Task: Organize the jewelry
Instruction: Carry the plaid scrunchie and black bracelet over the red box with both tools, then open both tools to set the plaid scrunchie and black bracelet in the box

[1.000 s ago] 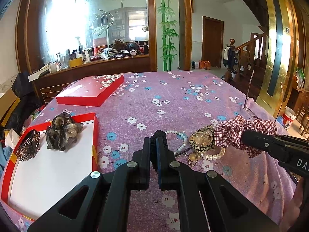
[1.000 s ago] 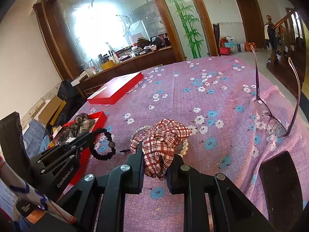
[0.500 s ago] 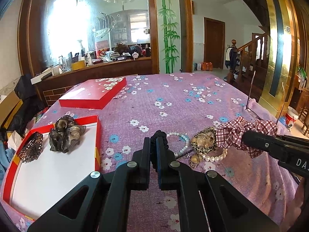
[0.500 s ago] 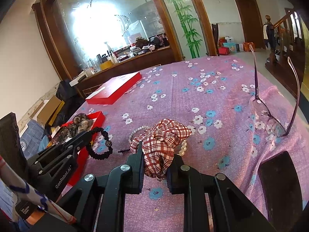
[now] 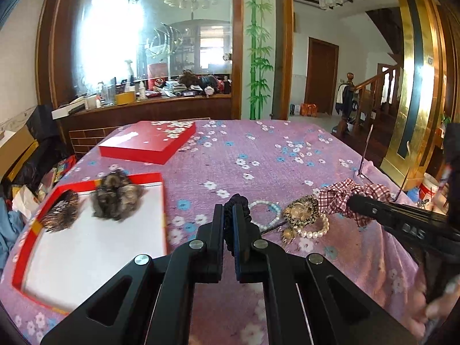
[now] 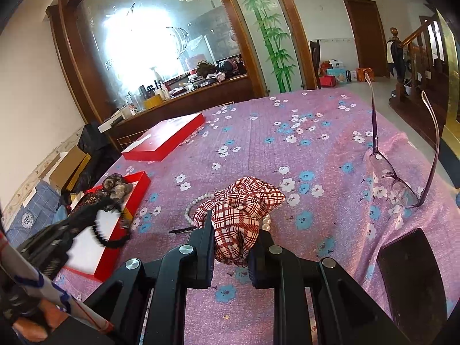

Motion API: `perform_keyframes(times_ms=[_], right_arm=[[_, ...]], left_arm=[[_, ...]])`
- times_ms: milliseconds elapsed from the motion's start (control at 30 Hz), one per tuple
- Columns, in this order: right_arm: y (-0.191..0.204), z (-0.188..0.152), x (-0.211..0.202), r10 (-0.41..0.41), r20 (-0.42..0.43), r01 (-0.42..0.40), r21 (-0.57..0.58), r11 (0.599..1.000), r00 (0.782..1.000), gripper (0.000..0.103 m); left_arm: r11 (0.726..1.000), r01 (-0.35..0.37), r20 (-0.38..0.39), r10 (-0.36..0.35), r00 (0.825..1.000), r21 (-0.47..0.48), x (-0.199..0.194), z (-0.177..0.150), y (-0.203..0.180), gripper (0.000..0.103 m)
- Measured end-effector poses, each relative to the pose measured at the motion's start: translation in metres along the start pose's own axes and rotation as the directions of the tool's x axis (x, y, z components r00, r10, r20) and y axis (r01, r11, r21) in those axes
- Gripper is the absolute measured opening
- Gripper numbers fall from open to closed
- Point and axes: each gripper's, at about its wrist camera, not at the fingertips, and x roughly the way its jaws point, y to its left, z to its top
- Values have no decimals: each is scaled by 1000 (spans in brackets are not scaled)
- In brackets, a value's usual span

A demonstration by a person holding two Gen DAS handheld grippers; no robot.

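Observation:
My left gripper (image 5: 228,224) is shut on a black bead bracelet (image 5: 233,204), held above the cloth beside the open red box (image 5: 161,210). In the right wrist view the bracelet (image 6: 110,237) hangs blurred over the box (image 6: 115,253). My right gripper (image 6: 231,240) is shut on the red plaid scrunchie (image 6: 244,204), also in the left wrist view (image 5: 339,198). A pearl bracelet (image 5: 314,230), a pale bead bracelet (image 5: 268,212) and a gold brooch (image 5: 302,210) lie on the cloth. A dark scrunchie (image 5: 115,198) and a brown hair clip (image 5: 60,215) lie in the box.
The box's red lid (image 5: 149,143) lies further back on the purple floral tablecloth (image 5: 258,161). Glasses (image 6: 399,178) stand at the right and a black phone (image 6: 414,276) lies at the front right. A cluttered wooden counter (image 5: 149,106) is behind the table.
My left gripper has swung left toward the red box with the black bracelet; the view is motion-blurred. My right gripper still holds the plaid scrunchie and has lifted slightly.

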Motion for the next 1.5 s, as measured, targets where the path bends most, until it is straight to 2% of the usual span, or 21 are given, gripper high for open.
perform_keyframes(times_ms=[67,167,333,533,700,833,967,1167,1500], right_arm=[[1,0,-2,-4,-3,4,11,1000,1000,20],[10,0,-8,35,-7,-35,34,999,999,20],[52,-1,-16,118,-33,-118,2,993,993,20],[123,-1,0,217,-114,-225,-66,972,970,21],[170,-5,30,267,-185,-286,-87,954,946,21],[198,2,58,272,-211,-298,-98,950,939,21],[210,9,87,256,-243,-285,-92,954,936,22],[217,9,121,235,-287,-268,-84,960,929,22],[218,-2,156,194,-328,-233,-83,969,924,22]], left_arm=[[1000,0,8,0,1000,-14,-13,1,12,5],[999,-18,21,19,1000,-28,-33,2,36,5],[996,-51,14,52,999,-67,-48,1,79,5],[988,-95,-23,92,995,-122,-51,-2,135,5],[985,-75,-75,64,995,-153,-37,4,171,5],[982,-61,-124,39,991,-178,-16,9,192,5],[976,-57,-178,19,984,-212,7,11,207,5],[970,-89,-205,42,978,-227,27,9,217,5],[962,-122,-253,58,966,-245,48,-5,226,5]])
